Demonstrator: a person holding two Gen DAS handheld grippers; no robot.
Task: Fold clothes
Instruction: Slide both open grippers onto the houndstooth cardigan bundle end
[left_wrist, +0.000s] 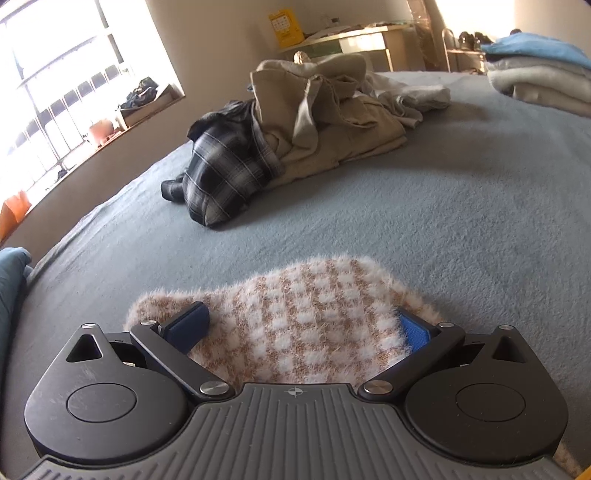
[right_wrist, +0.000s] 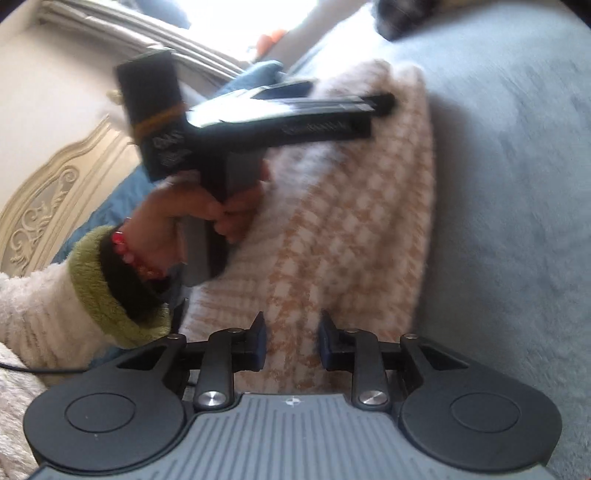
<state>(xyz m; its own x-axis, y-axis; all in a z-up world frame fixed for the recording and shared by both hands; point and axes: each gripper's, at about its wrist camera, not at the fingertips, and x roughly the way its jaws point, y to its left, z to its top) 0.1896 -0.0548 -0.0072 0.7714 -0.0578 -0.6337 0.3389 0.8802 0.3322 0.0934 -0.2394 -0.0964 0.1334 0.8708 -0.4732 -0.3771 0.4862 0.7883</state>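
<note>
A fluffy tan-and-white checked sweater (left_wrist: 295, 321) lies flat on the grey-blue bed cover (left_wrist: 443, 221). My left gripper (left_wrist: 301, 314) is open wide, its blue pads (left_wrist: 188, 325) resting on either side of the sweater's near part. In the right wrist view the sweater (right_wrist: 351, 221) stretches away. A person's hand (right_wrist: 207, 214) holds the left gripper (right_wrist: 384, 103) over its far end. My right gripper (right_wrist: 293, 332) stands at the sweater's near edge with its jaws drawn close. The fabric fills the gap between them.
A heap of beige clothes (left_wrist: 325, 122) and a dark plaid shirt (left_wrist: 221, 173) lie further up the bed. Folded items (left_wrist: 543, 77) are stacked at the far right. A carved headboard (right_wrist: 55, 192) stands to the left, with a window sill (left_wrist: 140, 107) beyond.
</note>
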